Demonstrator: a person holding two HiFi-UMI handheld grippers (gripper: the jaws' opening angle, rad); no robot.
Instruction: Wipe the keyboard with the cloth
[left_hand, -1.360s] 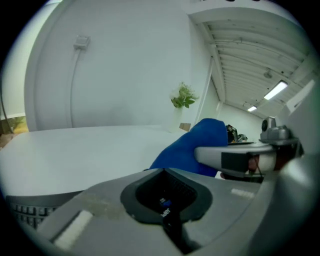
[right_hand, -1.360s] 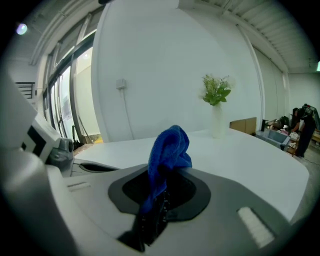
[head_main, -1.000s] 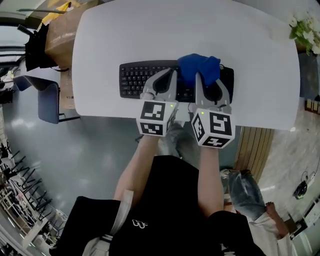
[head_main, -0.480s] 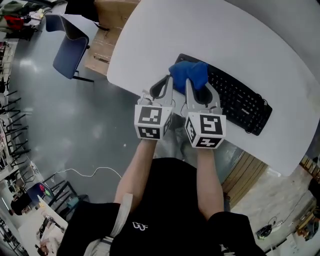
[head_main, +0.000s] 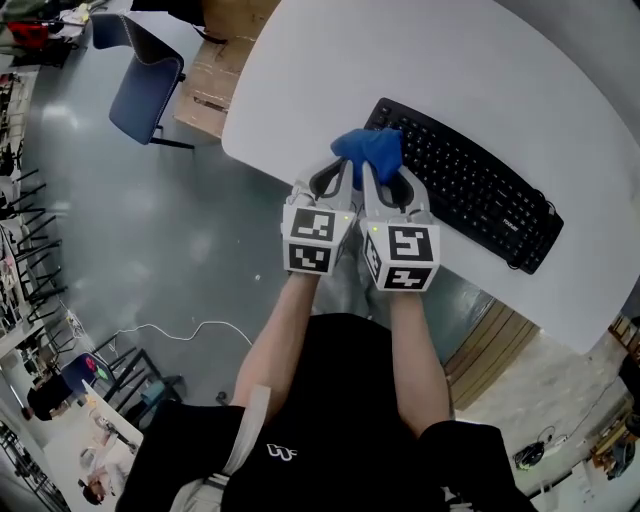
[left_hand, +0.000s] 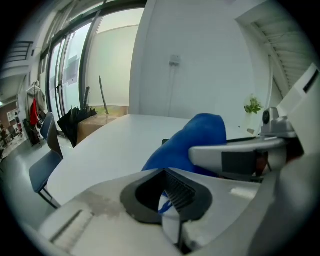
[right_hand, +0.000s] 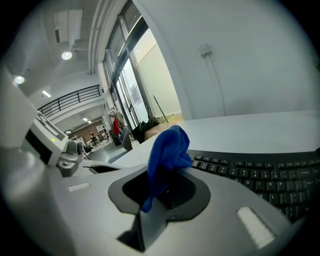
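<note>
Head view: saw the keyboard (head_main: 465, 185) on the white surface (head_main: 420, 60), long axis slanting from just ahead of the tongs away to their right, with the cloth (head_main: 370, 150) bunched on its nearest end.

Left gripper view: found the left tongs (left_hand: 167, 187) clenched, a blue scrap in their hollow, grip unclear.

Right gripper view: found the right tongs (right_hand: 165, 185) grasping the cloth, with key rows beyond, barely shown elsewhere.

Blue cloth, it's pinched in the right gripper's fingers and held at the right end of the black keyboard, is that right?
Not quite. The blue cloth is pinched in the fingers of the right gripper, but it is held at the left end of the black keyboard, not the right. The head view shows the keys running away to the right of it.
</note>
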